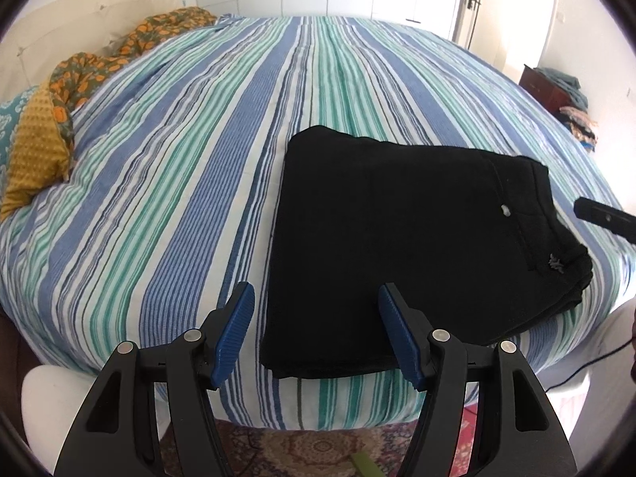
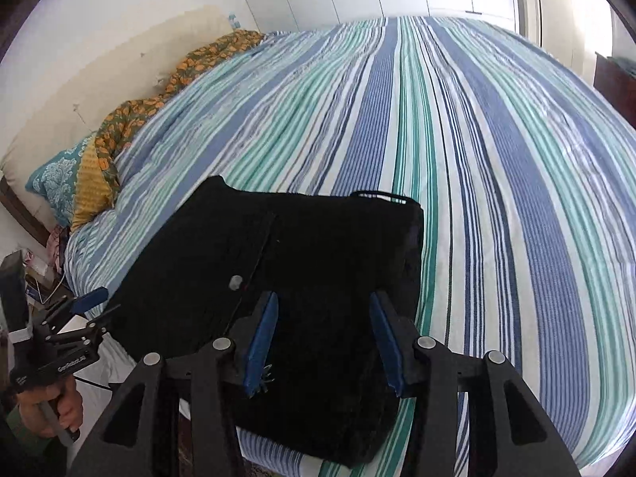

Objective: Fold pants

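Pillows and quilt: a mustard dotted cushion (image 1: pixel 33 159), a teal patterned pillow (image 2: pixel 53 187) and a crumpled orange-and-green floral quilt (image 1: pixel 131 49) lie along the bed's edge at about 9 to 10 o'clock in the left wrist view.
Bed: a wide bed with a blue, green and white striped cover (image 1: pixel 179 151) fills both views; the stripes run away toward 12 o'clock.
Left claw: the black two-finger claw with blue ribbed pads (image 1: pixel 316 318) hangs above the near edge of the bed at 6 o'clock, its jaws apart with nothing between the pads; the left corner of the pants shows through the gap below. In the right wrist view it (image 2: pixel 97 308) appears at 8 o'clock, with a hand (image 2: pixel 49 407) on its handle.
Pants: the black fabric pants folded into a flat rectangle (image 1: pixel 397 230) lie on the striped cover near the bed's front edge, at about 4 o'clock from the middle of the left wrist view, the waistband end with a pale button (image 1: pixel 505 210) toward 3 o'clock.
Right claw: the matching black claw with blue pads (image 2: pixel 324 342) hovers over the pants, jaws parted and gripping nothing; the pads stand clear of the cloth. One finger of it (image 1: pixel 604 218) shows at 3 o'clock in the left wrist view.
Cabinet: a dark red wooden cabinet with heaped clothes (image 1: pixel 544 87) stands beyond the bed at 2 o'clock.
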Motion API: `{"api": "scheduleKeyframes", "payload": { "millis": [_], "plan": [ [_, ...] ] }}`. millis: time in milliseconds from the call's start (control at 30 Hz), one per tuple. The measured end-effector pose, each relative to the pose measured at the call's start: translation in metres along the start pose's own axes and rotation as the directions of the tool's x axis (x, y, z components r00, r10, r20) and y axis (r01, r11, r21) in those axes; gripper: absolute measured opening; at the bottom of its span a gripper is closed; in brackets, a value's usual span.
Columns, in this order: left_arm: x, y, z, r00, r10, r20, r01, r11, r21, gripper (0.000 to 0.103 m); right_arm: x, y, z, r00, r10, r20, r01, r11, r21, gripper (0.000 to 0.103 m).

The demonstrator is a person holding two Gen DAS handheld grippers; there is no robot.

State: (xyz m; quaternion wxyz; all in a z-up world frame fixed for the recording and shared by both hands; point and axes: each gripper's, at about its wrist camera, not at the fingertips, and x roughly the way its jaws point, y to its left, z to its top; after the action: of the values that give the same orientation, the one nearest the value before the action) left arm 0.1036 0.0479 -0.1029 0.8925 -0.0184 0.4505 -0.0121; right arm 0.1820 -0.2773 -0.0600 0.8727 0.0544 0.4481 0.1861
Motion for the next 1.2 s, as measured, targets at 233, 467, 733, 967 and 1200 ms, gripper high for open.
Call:
{"api": "scheduleKeyframes", "payload": {
  "millis": [233, 467, 733, 967, 1200],
  "plan": [
    [0.018, -0.013, -0.009, 0.999, 0.020, -0.040, -0.018, 0.998, 0.055, 0.070, -0.013, 0.036, -0.053, 0.999, 0.039, 0.017, -0.039, 0.999, -0.015, 0.049],
    [0.021, -0.011, -0.015, 0.999, 0.006, -0.040, -0.005, 0.999, 0.035, 0.074, 0.013, 0.024, -0.072, 0.999, 0.025, 0.024, -0.027, 0.997, 0.070, 0.050],
    [0.023, -0.007, -0.019, 0.999, -0.020, -0.042, 0.020, 1.000, 0.005, 0.079, 0.015, 0.021, -0.073, 0.997, 0.062, 0.049, -0.067, 0.991, 0.115, 0.050],
    [0.022, -0.007, -0.019, 0.999, -0.018, -0.042, 0.018, 1.000, 0.009, 0.079, 0.015, 0.023, -0.074, 0.998, 0.047, 0.049, -0.052, 0.993, 0.102, 0.050],
    [0.023, -0.006, -0.019, 0.999, -0.015, -0.041, 0.015, 1.000, 0.012, 0.080, 0.016, 0.023, -0.074, 0.998, 0.042, 0.049, -0.047, 0.994, 0.098, 0.050]
  ]
}}
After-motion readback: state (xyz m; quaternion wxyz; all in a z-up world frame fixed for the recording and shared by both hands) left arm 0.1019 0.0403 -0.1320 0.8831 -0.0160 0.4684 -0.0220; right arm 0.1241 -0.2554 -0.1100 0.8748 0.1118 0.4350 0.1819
